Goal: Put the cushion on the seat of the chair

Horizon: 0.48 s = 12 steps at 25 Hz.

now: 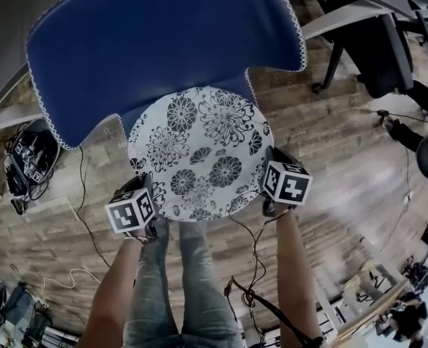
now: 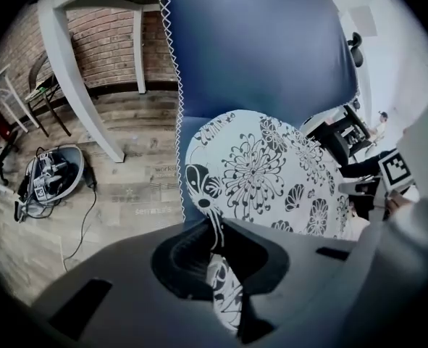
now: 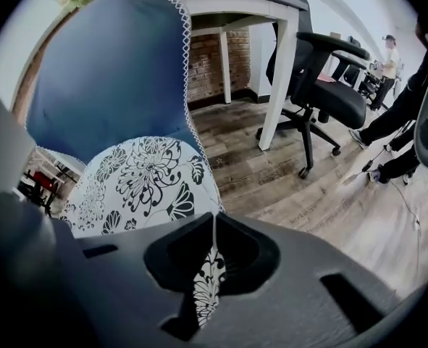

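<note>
Wood-plank floor (image 1: 358,194) spreads under the blue fabric chair (image 1: 163,35) in the head view. We hold the round, floral cushion (image 1: 199,151) over its hidden seat, with no long axis to align. The left gripper (image 1: 147,203) is at the cushion's 8 o'clock rim and the right gripper (image 1: 268,183) at 4 o'clock, equally near. We cannot tell whether it touches the seat.

Left gripper view: our jaws pinch the thin, limp cloth edge.

Right gripper view: these jaws also clamp the rim, with the white-stitched backrest (image 3: 112,71) at 11 o'clock.

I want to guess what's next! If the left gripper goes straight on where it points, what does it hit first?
The left gripper, shut on the cushion, would probably meet the blue chair just beneath it; depth is unclear.
</note>
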Motion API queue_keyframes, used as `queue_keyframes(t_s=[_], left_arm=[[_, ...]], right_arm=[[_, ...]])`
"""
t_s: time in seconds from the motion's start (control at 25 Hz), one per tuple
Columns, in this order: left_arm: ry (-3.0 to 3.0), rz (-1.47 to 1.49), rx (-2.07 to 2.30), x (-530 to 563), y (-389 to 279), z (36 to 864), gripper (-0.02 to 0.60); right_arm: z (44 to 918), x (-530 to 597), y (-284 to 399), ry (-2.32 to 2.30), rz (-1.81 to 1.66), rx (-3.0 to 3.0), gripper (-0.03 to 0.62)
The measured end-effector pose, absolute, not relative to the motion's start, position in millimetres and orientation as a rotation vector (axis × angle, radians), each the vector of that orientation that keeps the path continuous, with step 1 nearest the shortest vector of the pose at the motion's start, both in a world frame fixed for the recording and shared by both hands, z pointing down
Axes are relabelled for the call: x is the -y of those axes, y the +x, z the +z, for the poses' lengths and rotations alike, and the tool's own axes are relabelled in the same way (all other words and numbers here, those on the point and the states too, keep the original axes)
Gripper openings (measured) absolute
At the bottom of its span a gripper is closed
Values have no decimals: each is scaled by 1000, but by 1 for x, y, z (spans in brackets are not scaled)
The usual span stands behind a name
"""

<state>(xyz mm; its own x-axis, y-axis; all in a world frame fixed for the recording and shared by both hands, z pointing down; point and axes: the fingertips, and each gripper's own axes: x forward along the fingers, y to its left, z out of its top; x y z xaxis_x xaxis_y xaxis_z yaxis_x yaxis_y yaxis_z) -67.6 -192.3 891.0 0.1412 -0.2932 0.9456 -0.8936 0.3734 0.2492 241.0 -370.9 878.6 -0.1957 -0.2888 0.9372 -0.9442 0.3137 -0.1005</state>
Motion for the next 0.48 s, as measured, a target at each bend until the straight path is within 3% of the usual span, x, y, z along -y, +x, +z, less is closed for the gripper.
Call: queue_keyframes(t_s=[0.48], left_arm=[[1126,661,1425,190,-69,906,20]], right_arm=[[899,374,243,1115,856,1638,21]])
